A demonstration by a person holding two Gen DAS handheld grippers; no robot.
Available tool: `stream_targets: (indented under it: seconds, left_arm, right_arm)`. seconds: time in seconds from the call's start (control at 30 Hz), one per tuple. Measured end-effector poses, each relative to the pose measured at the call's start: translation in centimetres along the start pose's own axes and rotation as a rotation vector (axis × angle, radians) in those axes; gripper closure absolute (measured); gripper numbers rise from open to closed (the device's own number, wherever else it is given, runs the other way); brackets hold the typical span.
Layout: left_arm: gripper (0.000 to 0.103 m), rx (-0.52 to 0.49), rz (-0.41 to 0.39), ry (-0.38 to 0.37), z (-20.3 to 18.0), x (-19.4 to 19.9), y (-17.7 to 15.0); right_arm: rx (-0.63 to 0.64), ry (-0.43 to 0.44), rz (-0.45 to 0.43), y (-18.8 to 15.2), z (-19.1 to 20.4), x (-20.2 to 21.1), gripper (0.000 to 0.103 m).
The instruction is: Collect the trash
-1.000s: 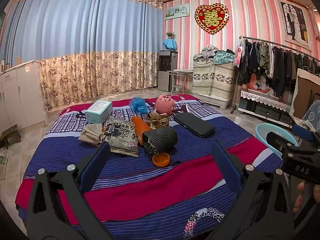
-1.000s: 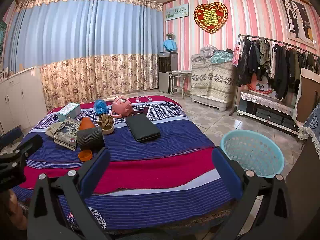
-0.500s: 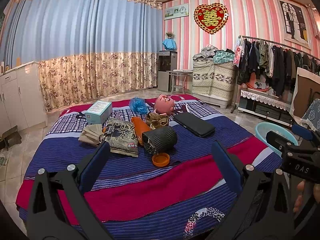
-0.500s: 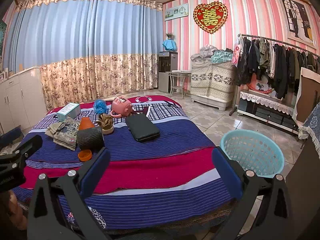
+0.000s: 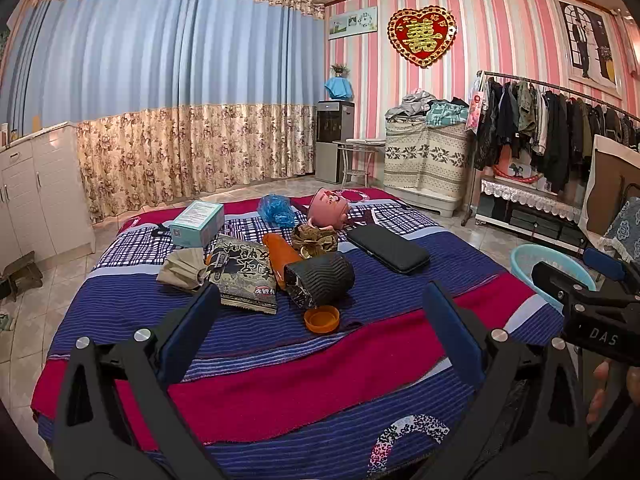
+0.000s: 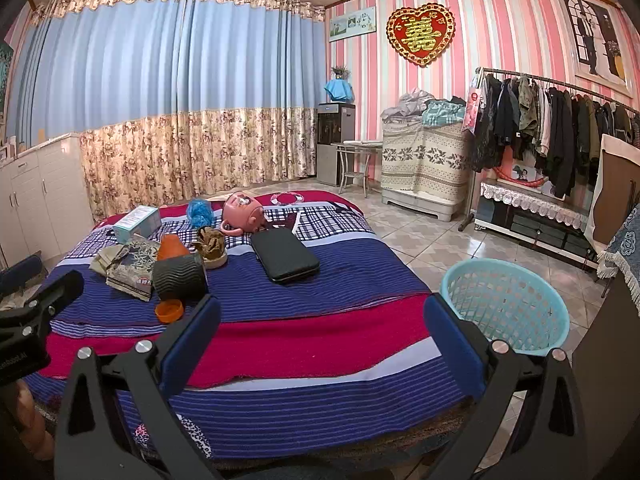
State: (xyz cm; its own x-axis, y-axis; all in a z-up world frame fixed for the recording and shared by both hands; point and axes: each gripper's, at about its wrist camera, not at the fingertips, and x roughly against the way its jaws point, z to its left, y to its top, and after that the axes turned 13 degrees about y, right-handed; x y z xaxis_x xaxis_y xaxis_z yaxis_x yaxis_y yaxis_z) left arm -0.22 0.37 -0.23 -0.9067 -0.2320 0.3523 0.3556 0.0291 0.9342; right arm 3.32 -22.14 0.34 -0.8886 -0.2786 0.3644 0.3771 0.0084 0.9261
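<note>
While nothing is gripped, both the left tongs point(image 5: 318, 326) and right tongs point(image 6: 320, 326) hang spread wide. The litter pile point(image 5: 280, 264) lies ahead of the left tongs; the basket point(image 6: 505, 306) waits beside the right tongs for drops.

The room was evenly and quite brightly lit from above, with saturated colours and only soft shadows under the things on the bed point(image 5: 280, 344). Both fisheye views bent straight lines strongly at the edges, so the curtain point(image 6: 180, 80) and the clothes rail point(image 5: 560, 88) curved, and the corners of each picture fell into black. The far room stayed sharp, a slight shine lay on the floor tiles point(image 6: 420, 240), and the close gripper frames at the bottom looked dark with little detail.
</note>
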Motion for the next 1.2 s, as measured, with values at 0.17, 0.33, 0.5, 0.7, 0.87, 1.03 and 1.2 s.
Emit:
stream_targets:
  seconds: [0.17,0.33,0.5,0.7,0.87,1.03,1.2]
  left_arm:
    - [0.005,-0.001,0.000,0.000,0.0,0.0,0.0]
    - [0.005,-0.002,0.000,0.001,0.0,0.0,0.0]
    - [0.005,-0.003,-0.005,0.003,0.0,0.1,0.1]
    - [0.005,-0.006,0.005,-0.003,0.1,0.0,0.2]
    - [0.005,-0.007,0.007,-0.001,0.2,-0.1,0.2]
    - [0.005,-0.026,0.004,0.008,0.2,-0.6,0.0]
    - [0.005,-0.041,0.008,0.019,0.2,-1.5,-0.5]
  right_arm:
    - [0.001,0.000,0.001,0.0,0.0,0.0,0.004]
    - [0.000,0.000,0.001,0.0,0.0,0.0,0.004]
    - [0.000,0.000,0.001,-0.1,0.0,-0.1,0.004]
    - [0.000,-0.002,-0.001,-0.1,0.0,-0.1,0.004]
    - [-0.004,0.001,0.000,-0.2,-0.1,-0.2,0.004]
    - [0.000,-0.001,0.000,-0.8,-0.2,-0.6,0.004]
    - [-0.007,-0.004,0.004,-1.6,-1.1,-1.3,0.004]
